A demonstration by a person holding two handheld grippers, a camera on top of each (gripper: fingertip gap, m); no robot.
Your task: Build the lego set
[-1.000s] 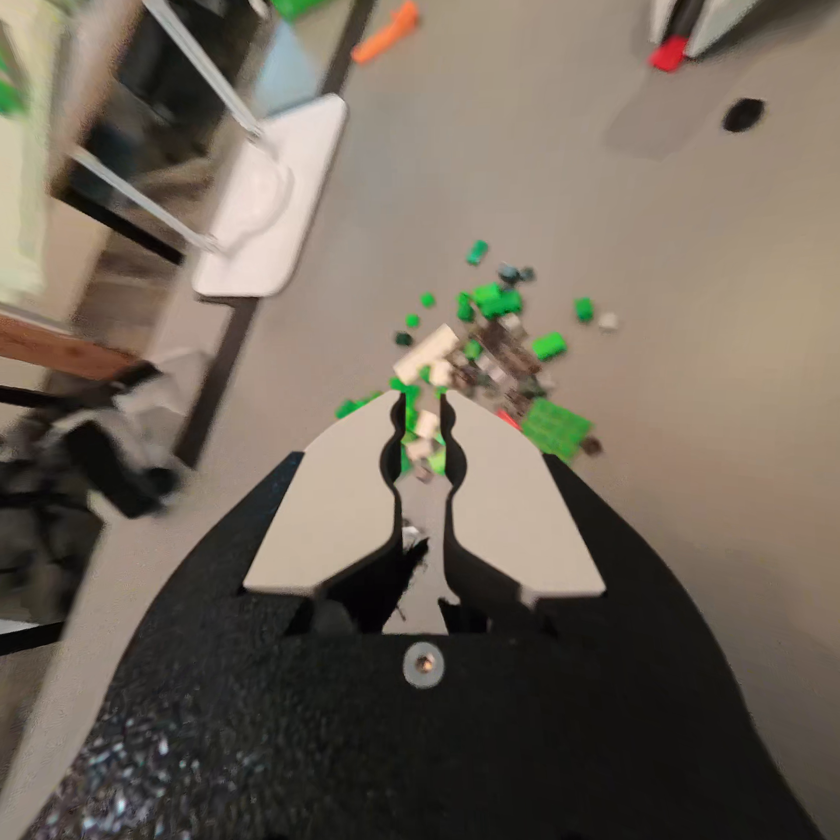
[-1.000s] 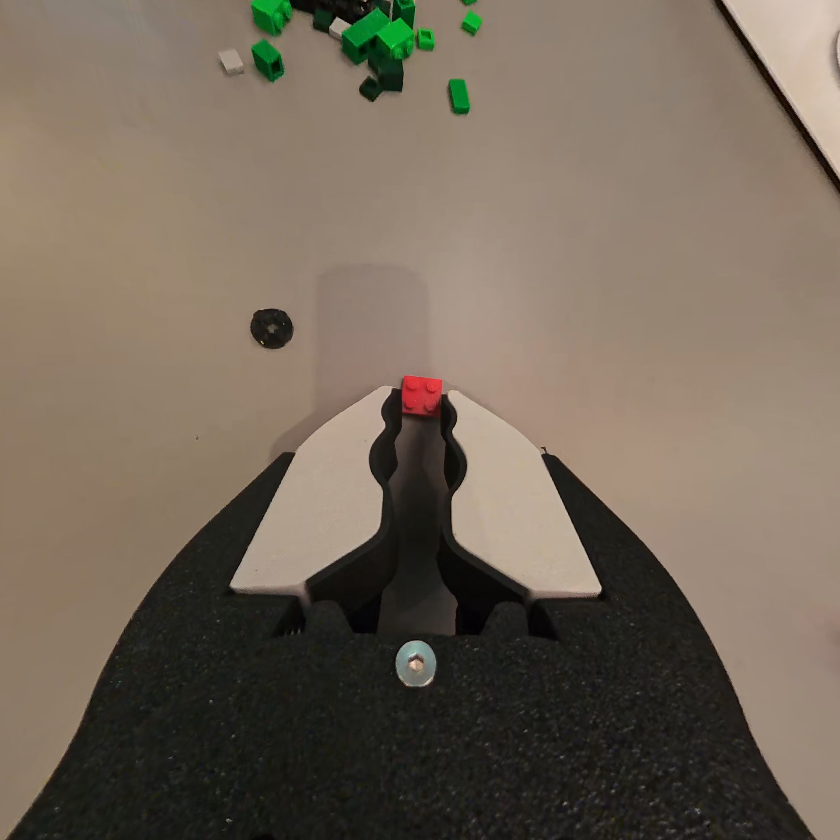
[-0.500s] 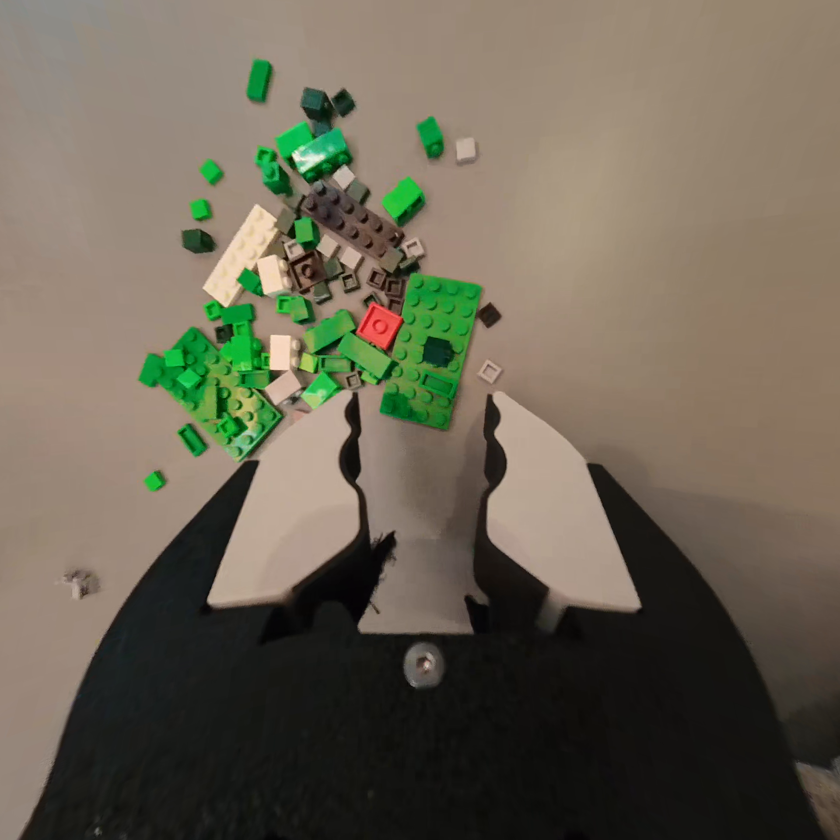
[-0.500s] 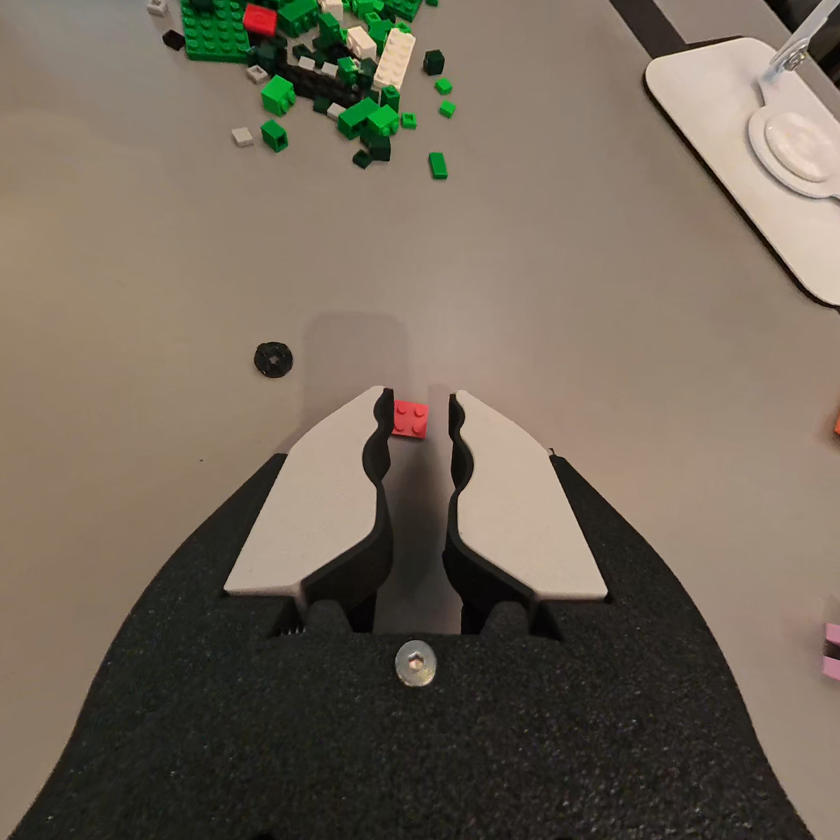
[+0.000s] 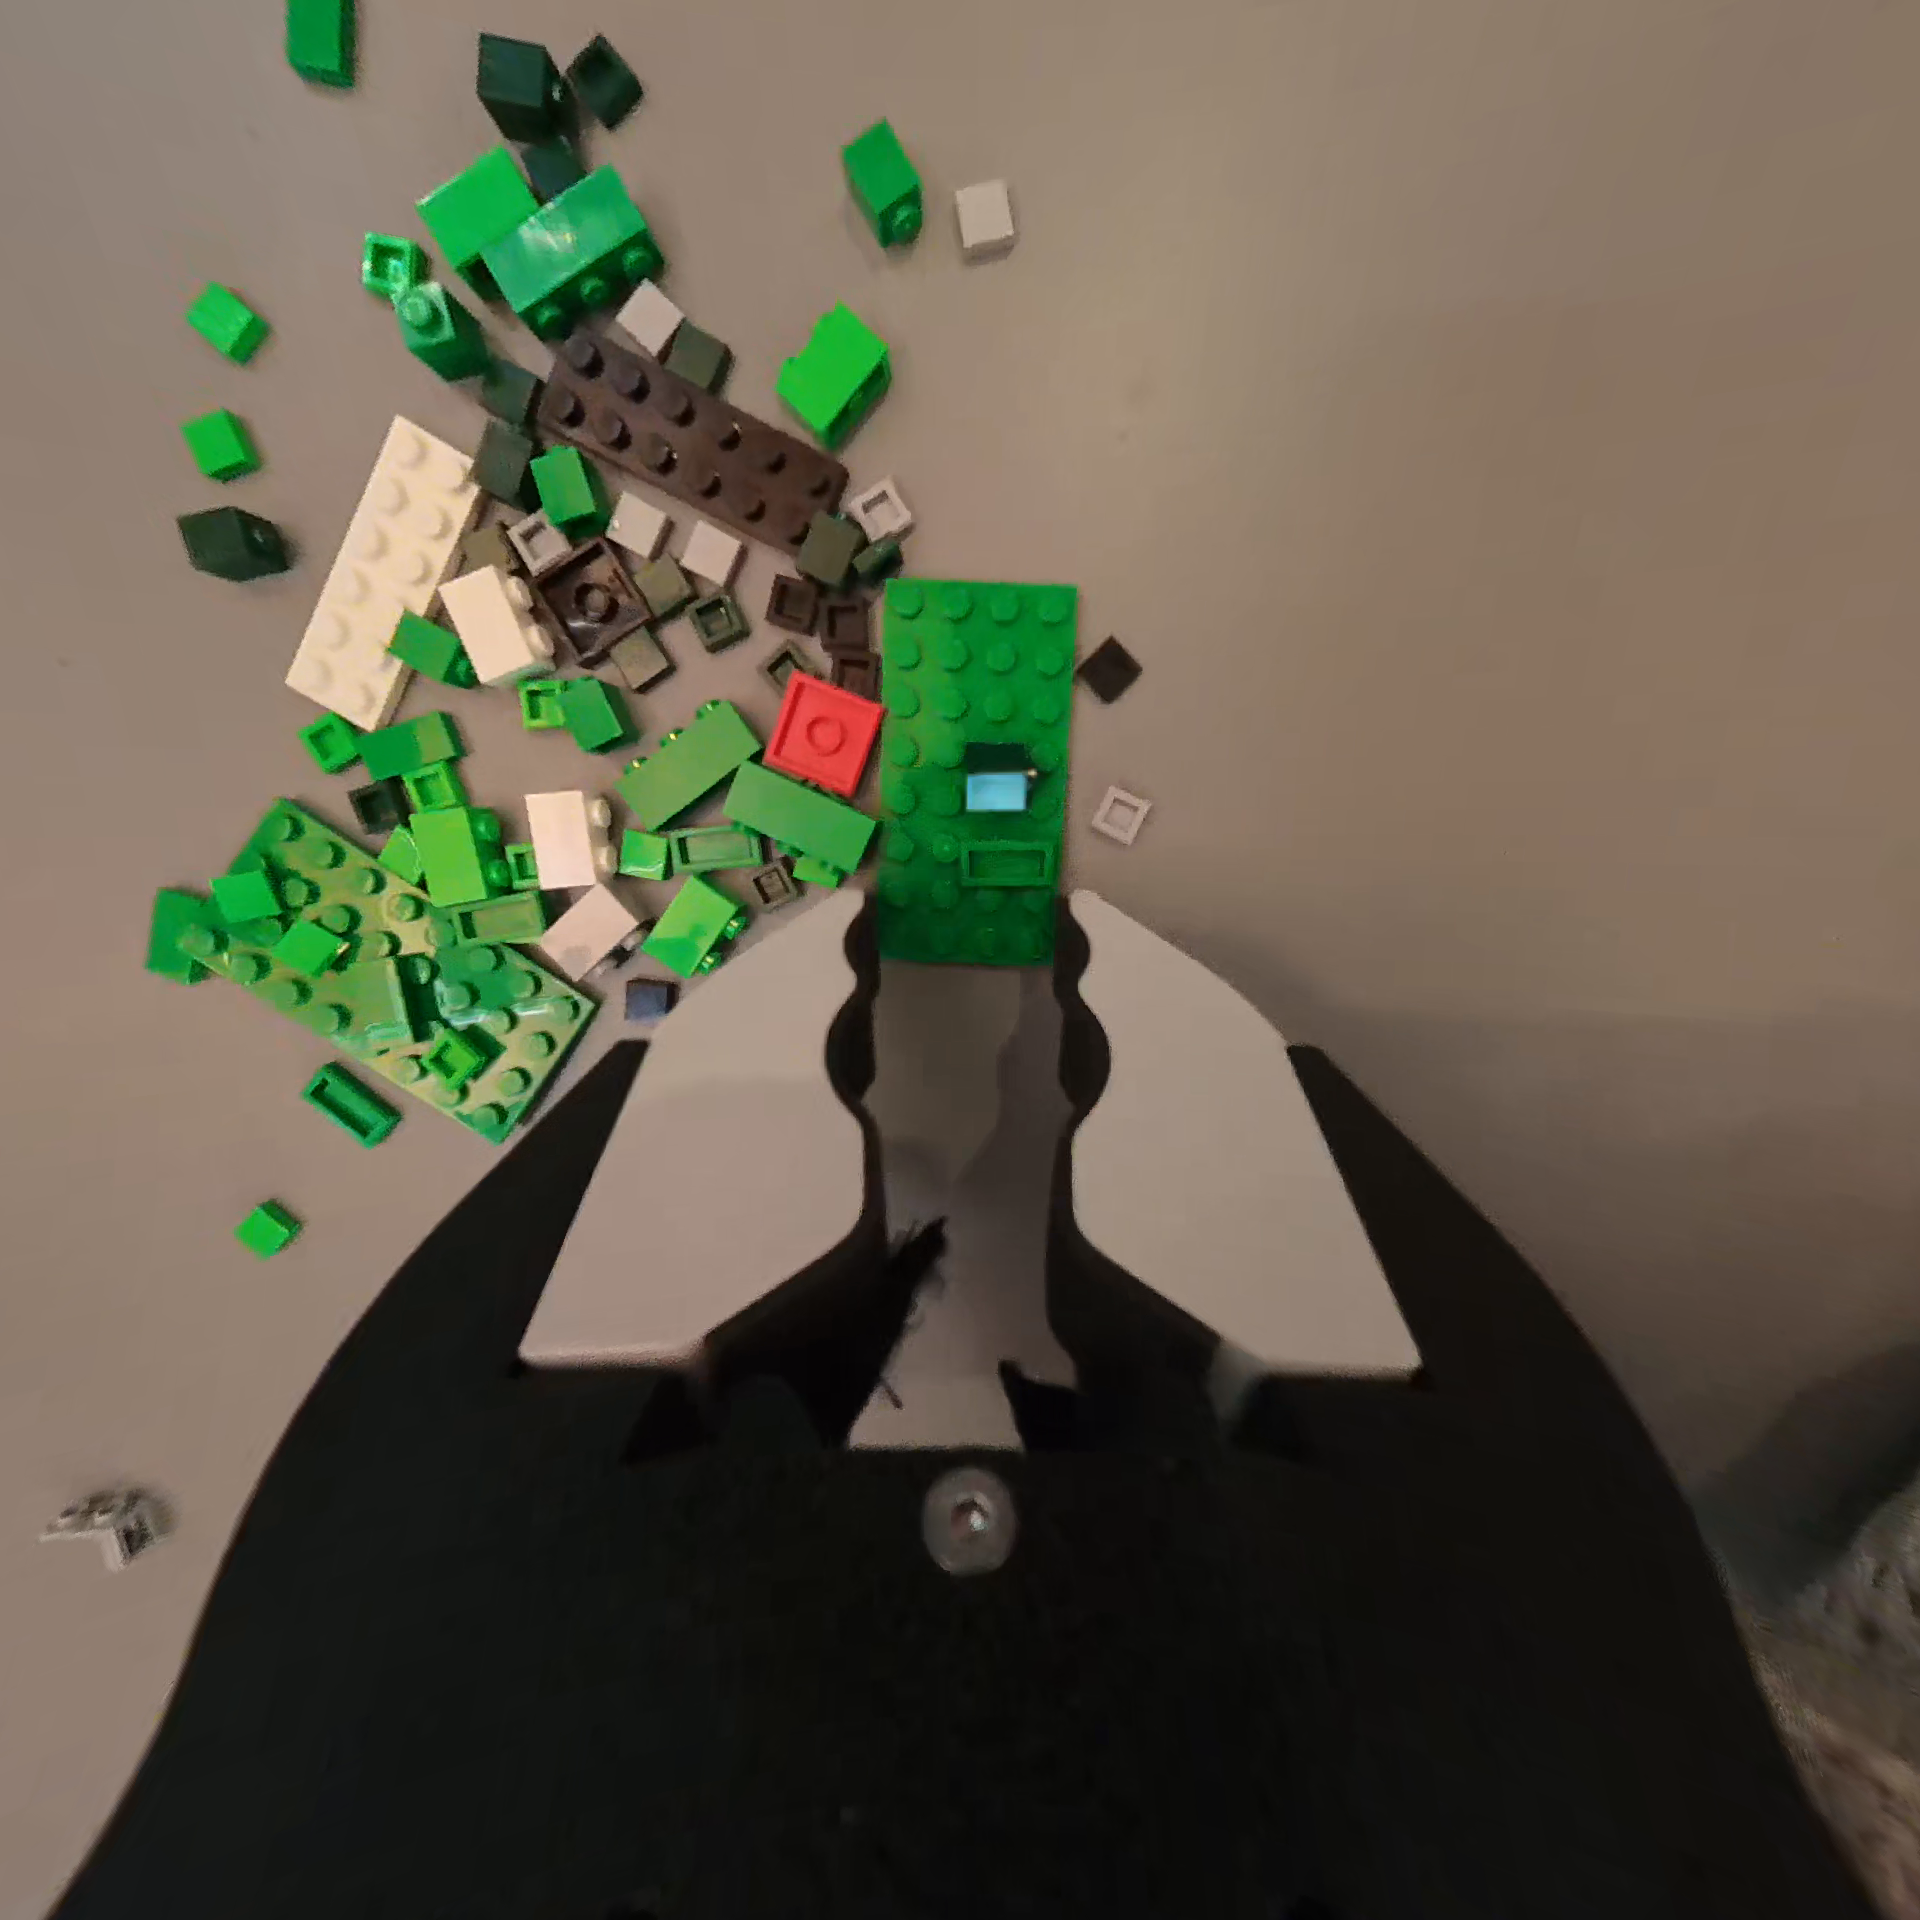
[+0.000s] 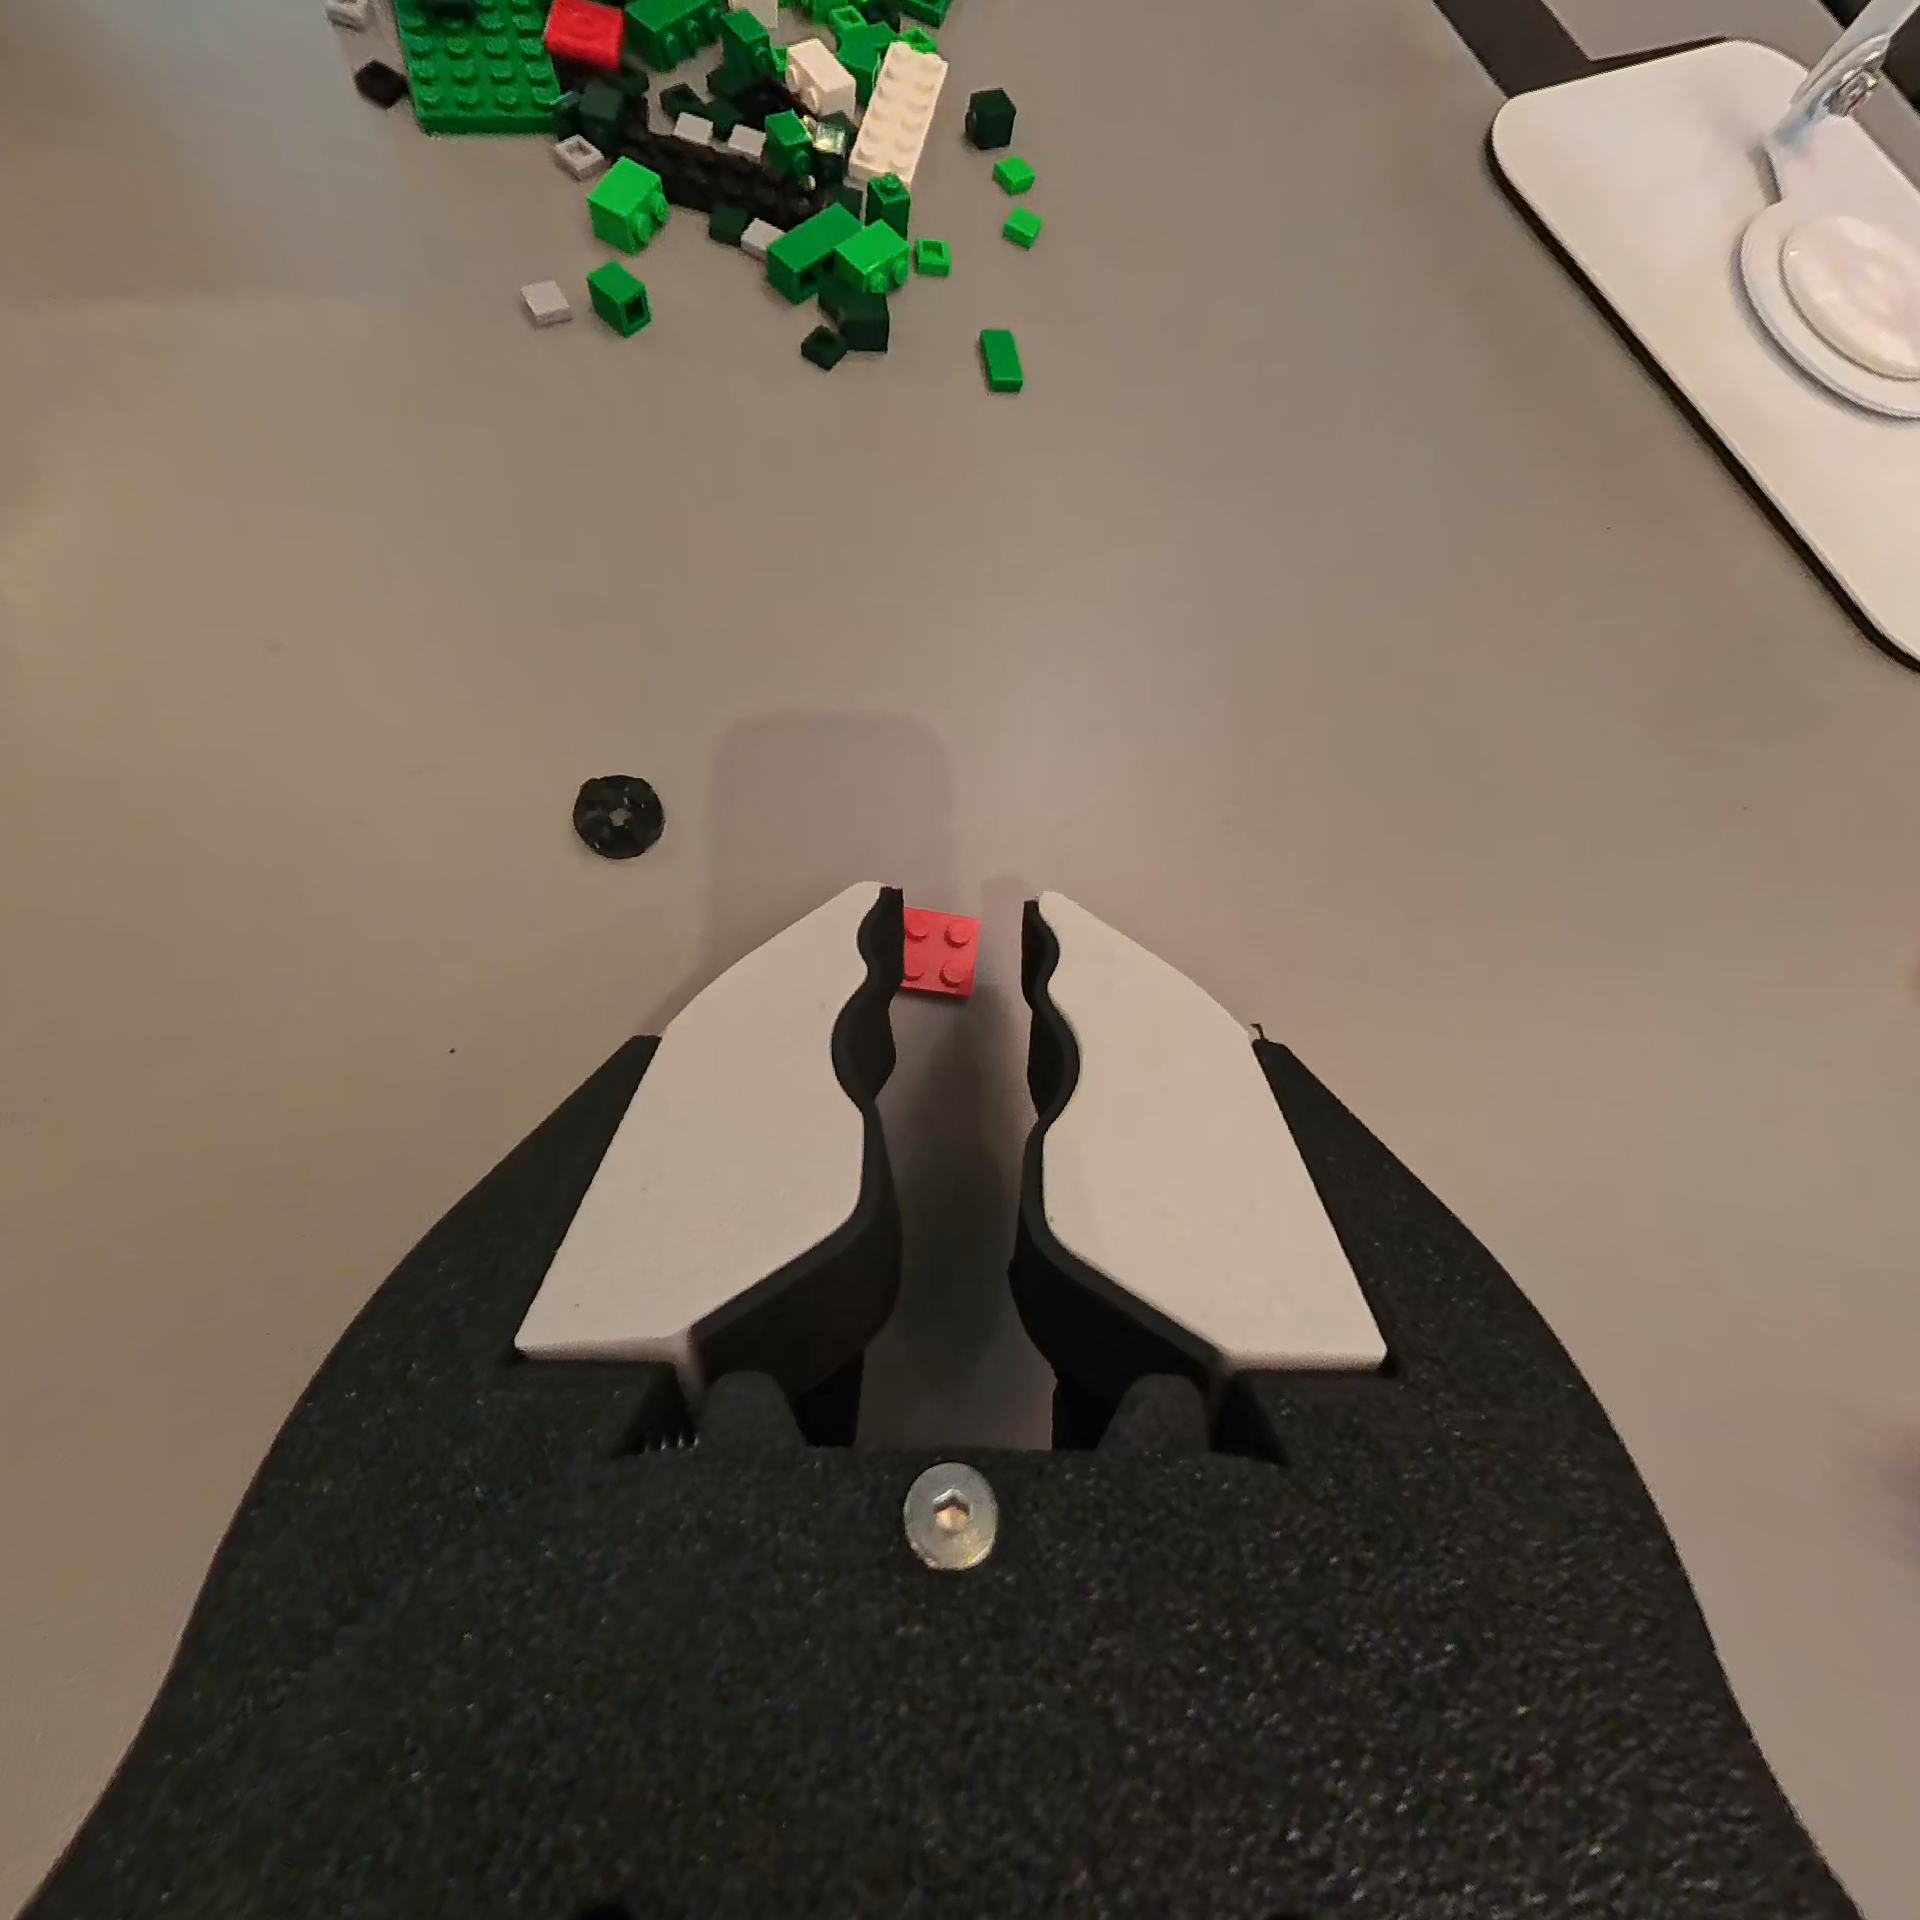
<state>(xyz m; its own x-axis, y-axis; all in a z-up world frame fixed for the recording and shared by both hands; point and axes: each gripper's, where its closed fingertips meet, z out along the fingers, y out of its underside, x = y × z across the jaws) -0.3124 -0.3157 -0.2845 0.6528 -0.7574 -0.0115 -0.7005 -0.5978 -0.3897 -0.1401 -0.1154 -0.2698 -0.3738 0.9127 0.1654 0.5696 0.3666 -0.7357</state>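
Note:
In the left wrist view a pile of green, white, grey and dark bricks (image 5: 582, 623) lies on the grey table. My left gripper (image 5: 961, 935) is closed on the near end of a long green plate (image 5: 977, 686), with a pad against each long edge. The plate carries a small light blue piece (image 5: 995, 793) and lies flat beside a red square tile (image 5: 826, 736). In the right wrist view my right gripper (image 6: 961, 914) is open over a small red two-by-two plate (image 6: 940, 951). That plate lies on the table against the left finger, clear of the right one.
A second green plate (image 5: 343, 935), a white plate (image 5: 384, 571) and a dark brown plate (image 5: 691, 452) lie in the pile. A black round piece (image 6: 618, 817) lies left of my right gripper. A white stand base (image 6: 1662, 260) sits at the far right. A grey piece (image 5: 104, 1538) lies apart.
My left gripper swung over the pile, opened wide, then closed around the green plate's near end. My right gripper let go of the red two-by-two plate, which now lies on the table.

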